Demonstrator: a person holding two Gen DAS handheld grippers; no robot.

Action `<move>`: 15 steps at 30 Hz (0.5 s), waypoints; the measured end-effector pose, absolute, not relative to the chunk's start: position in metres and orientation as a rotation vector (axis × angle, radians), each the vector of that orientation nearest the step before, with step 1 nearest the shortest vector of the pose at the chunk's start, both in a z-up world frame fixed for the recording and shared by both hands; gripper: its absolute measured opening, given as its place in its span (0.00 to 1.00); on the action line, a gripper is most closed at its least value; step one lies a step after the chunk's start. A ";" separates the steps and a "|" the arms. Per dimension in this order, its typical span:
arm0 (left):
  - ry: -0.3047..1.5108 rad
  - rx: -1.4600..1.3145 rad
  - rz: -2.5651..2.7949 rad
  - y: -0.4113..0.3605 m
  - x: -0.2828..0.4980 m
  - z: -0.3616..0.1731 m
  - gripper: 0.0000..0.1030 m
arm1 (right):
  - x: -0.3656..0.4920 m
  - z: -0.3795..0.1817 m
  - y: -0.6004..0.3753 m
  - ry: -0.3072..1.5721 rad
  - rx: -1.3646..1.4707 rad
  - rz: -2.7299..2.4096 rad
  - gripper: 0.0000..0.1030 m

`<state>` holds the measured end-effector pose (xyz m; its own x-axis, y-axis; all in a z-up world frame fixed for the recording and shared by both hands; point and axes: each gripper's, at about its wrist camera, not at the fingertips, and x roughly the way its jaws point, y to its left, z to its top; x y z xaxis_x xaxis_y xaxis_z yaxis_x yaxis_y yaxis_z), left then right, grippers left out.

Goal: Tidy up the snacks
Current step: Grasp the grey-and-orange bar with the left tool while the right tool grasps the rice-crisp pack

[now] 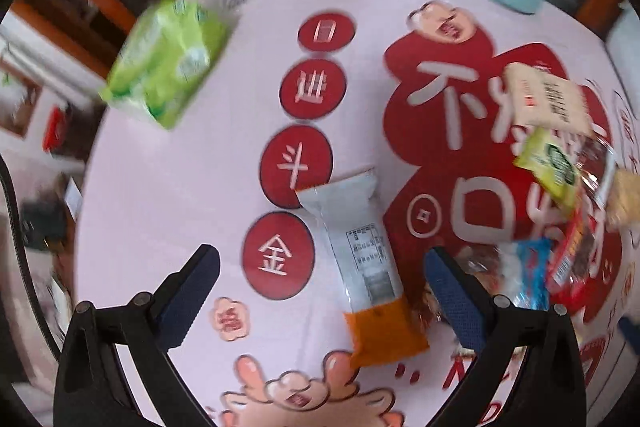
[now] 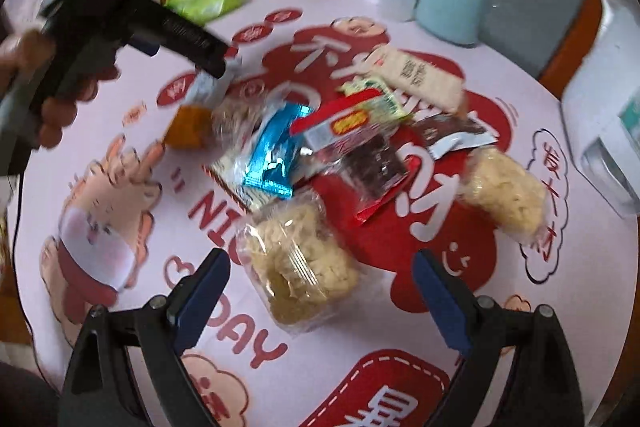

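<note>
White-and-orange snack packet (image 1: 366, 259), orange end nearest

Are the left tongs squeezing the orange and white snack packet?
No, the left tongs are wide open, and the orange and white snack packet lies flat on the table between their fingers.
</note>
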<state>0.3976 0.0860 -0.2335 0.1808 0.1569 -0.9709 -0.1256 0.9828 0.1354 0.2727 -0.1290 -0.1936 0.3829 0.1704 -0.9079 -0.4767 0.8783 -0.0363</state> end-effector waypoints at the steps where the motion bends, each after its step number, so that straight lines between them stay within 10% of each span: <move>1: 1.391 -0.003 0.208 0.089 0.400 -0.242 0.97 | 0.273 -0.196 -0.127 1.108 -0.332 0.425 0.90; 15: 1.464 -0.178 0.246 0.098 0.397 -0.281 0.83 | 0.273 -0.237 -0.109 1.172 -0.465 0.494 0.77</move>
